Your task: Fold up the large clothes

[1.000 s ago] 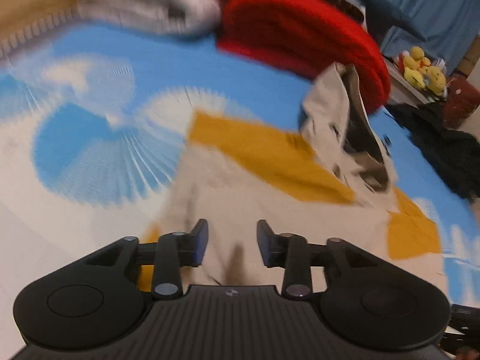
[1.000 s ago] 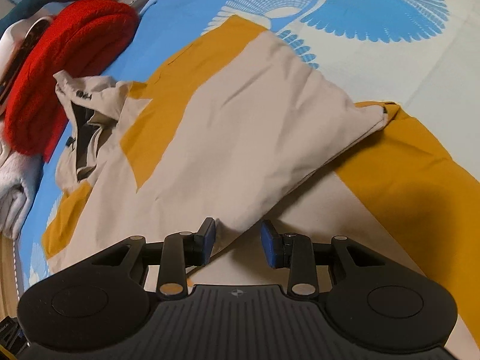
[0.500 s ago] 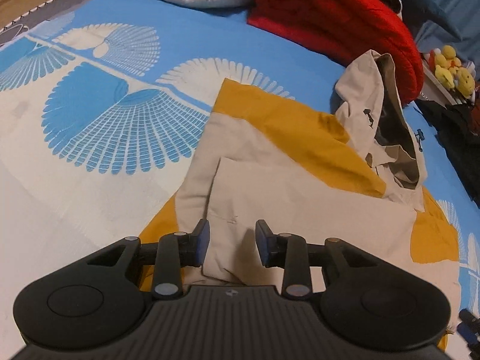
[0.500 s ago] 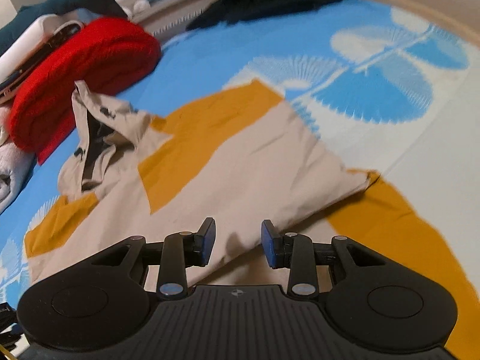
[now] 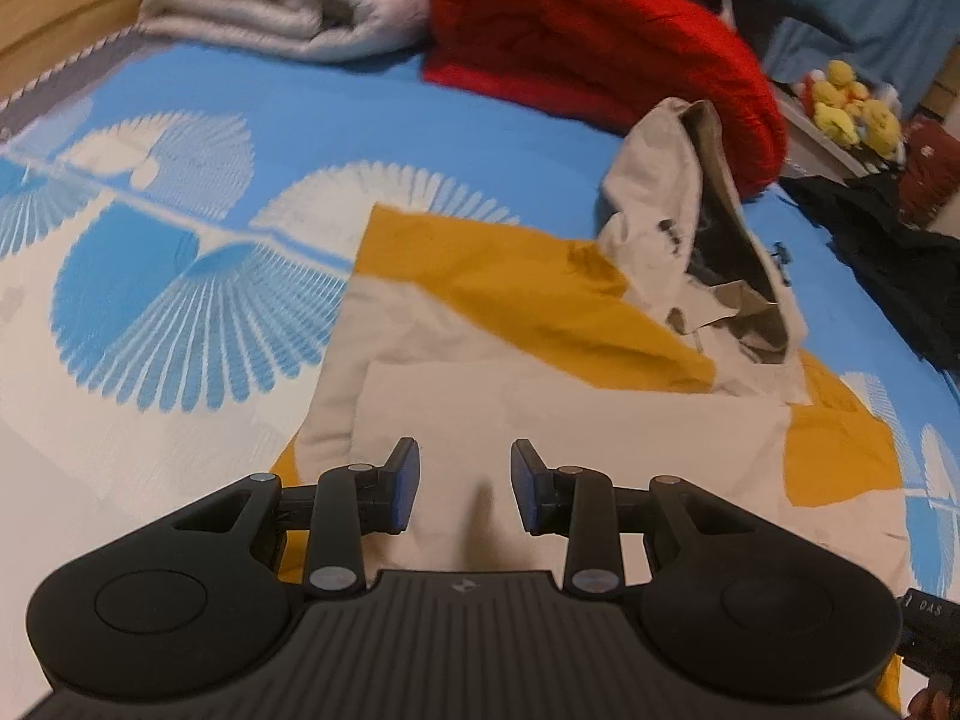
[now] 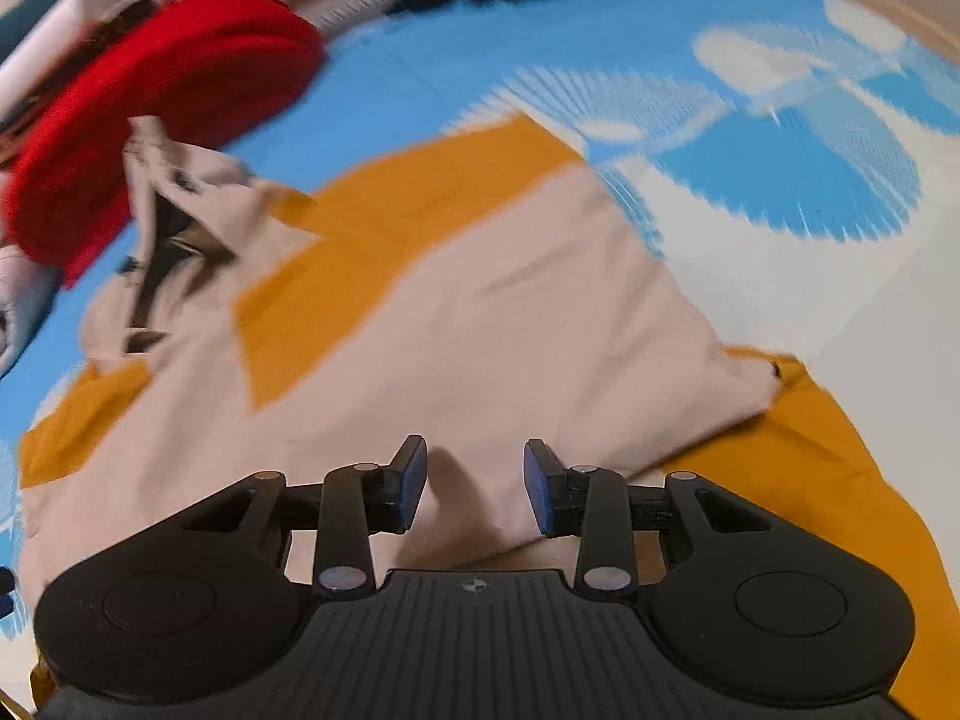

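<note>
A beige and mustard-yellow hooded jacket (image 5: 540, 384) lies spread on the blue and white patterned bed cover, partly folded, with its hood (image 5: 708, 240) standing up at the far end. It also shows in the right wrist view (image 6: 480, 324), where a sleeve is folded across the body. My left gripper (image 5: 463, 483) is open and empty just above the jacket's beige lower part. My right gripper (image 6: 475, 483) is open and empty over the folded sleeve's edge. The right wrist view is blurred.
A rolled red blanket (image 5: 600, 42) and a folded white blanket (image 5: 282, 0) lie at the far end of the bed. Dark clothes (image 5: 888, 264) and yellow plush toys (image 5: 852, 108) sit to the right. The bed cover (image 5: 180, 300) stretches left of the jacket.
Both open grippers have shifted their view over the jacket: the left has moved closer and lower, the right has tilted up and swung. The jacket has not moved.
</note>
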{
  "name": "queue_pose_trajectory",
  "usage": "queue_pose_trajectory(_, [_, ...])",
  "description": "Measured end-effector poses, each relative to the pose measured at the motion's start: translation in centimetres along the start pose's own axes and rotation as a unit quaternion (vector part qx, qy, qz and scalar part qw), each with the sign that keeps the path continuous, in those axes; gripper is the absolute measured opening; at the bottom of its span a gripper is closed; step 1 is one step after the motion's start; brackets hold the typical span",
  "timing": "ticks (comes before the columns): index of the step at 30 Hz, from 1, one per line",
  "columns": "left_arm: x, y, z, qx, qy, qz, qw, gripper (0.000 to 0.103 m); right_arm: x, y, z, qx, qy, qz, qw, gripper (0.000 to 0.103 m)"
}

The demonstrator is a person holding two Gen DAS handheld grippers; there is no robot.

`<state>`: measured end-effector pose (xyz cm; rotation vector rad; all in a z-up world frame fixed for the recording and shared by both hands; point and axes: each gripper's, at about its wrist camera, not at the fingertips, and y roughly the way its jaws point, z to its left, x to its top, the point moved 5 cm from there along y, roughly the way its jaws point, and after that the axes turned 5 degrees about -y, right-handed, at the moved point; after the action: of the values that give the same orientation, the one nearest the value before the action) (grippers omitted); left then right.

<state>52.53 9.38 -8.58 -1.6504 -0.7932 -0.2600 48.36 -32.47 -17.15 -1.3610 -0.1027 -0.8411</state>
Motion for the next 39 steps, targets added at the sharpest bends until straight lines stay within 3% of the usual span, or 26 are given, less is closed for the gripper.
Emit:
queue_pose_trajectory(6, [0.8,-1.7,-2.1,-0.023,0.035,-0.034,0.9986,0.037,0.4,-1.6,-0.4,0.013,0.035,0.003,0.999,0.037])
queue_pose_trajectory(9, [1.1,-2.8,-3.1,-0.028,0.045,-0.052,0.9972,0.037,1.6,-3.7,0.3,0.026,0.024,-0.024,0.999,0.037])
queue_pose_trajectory(16, [1.2,-5.2,-4.7,-0.027,0.084,-0.1,0.9911,0.037,4.1,-9.7,1.3,0.008,-0.064,-0.127,0.99,0.039])
queue_pose_trajectory(23, [1.1,-7.4,-4.3,0.004,0.133,-0.123,0.9835,0.037,4.8,-13.0,0.3,0.0,-0.135,-0.151,0.979,0.041])
queue_pose_trajectory(27, [2.2,-8.9,-3.1,0.033,0.114,-0.12,0.9857,0.037,5.1,-13.7,-0.9,-0.025,-0.16,-0.146,0.976,0.041])
queue_pose_trajectory(31, [5.4,-8.6,-5.1,0.046,0.133,-0.11,0.9839,0.037,5.8,-14.1,-2.1,-0.022,-0.141,-0.141,0.98,0.042])
queue_pose_trajectory(34, [9.3,-8.3,-8.0,0.02,0.153,-0.111,0.9817,0.037,6.1,-14.4,-2.2,-0.014,-0.136,-0.144,0.98,0.042])
queue_pose_trajectory(39, [16.0,-4.5,-12.5,0.014,0.174,-0.098,0.9797,0.037,6.6,-14.0,-2.5,-0.01,-0.131,-0.139,0.982,0.042])
